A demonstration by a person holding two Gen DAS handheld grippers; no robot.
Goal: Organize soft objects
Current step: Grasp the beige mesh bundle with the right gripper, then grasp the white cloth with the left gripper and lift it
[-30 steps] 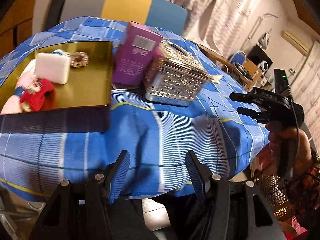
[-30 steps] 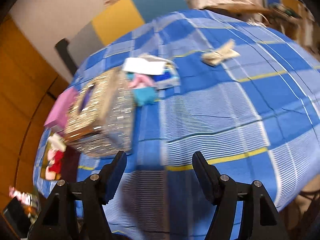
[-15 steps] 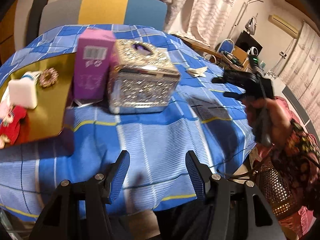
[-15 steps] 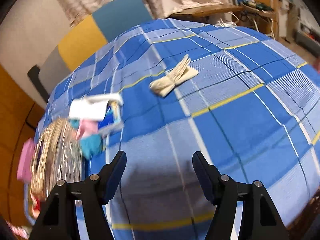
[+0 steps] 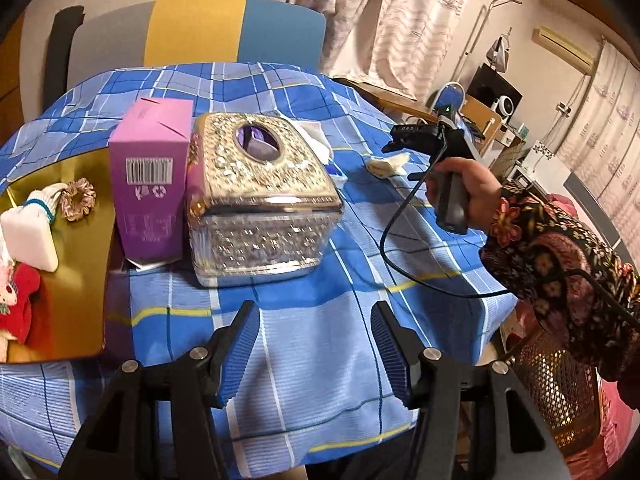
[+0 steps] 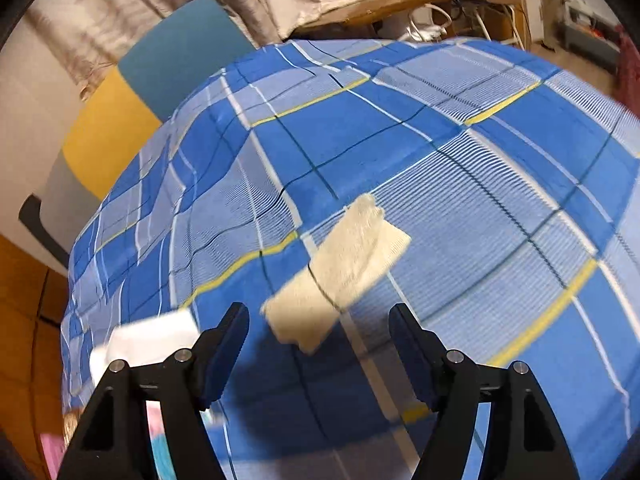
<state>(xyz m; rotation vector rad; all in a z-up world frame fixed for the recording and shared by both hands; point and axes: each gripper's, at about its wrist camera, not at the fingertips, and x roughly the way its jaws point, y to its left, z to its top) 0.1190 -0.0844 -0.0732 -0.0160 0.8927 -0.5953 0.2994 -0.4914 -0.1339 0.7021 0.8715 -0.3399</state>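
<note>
Far left in the left wrist view: gold tray (image 5: 76,280) already holding a white sponge (image 5: 28,232), a scrunchie (image 5: 78,199) and a red plush toy (image 5: 18,300). Beside its right edge, a purple carton (image 5: 150,184), then a jewelled tissue box (image 5: 260,200). Nearer the camera, left tongs (image 5: 314,344) released and empty over the checked tabletop (image 5: 304,304). Far right, a hand (image 5: 464,190) carrying the right tongs (image 5: 390,148) toward a cream folded cloth (image 5: 386,164).

Changed over the last second: right wrist view swung off the tissue box and onto the cream folded cloth (image 6: 340,272), now just ahead of the right tongs (image 6: 318,340), slightly left of centre. Jaws just been opening, nothing between them yet, pads clear of the fabric. Likely meaning: cloth chosen as the next soft item for the tray; descent and closing not yet done.

Only the left view shows the tray, well apart from the cloth. Only the right view shows the cloth's ribbed weave, its slanted lie, and a blurred white item (image 6: 148,340) behind the left pad.
</note>
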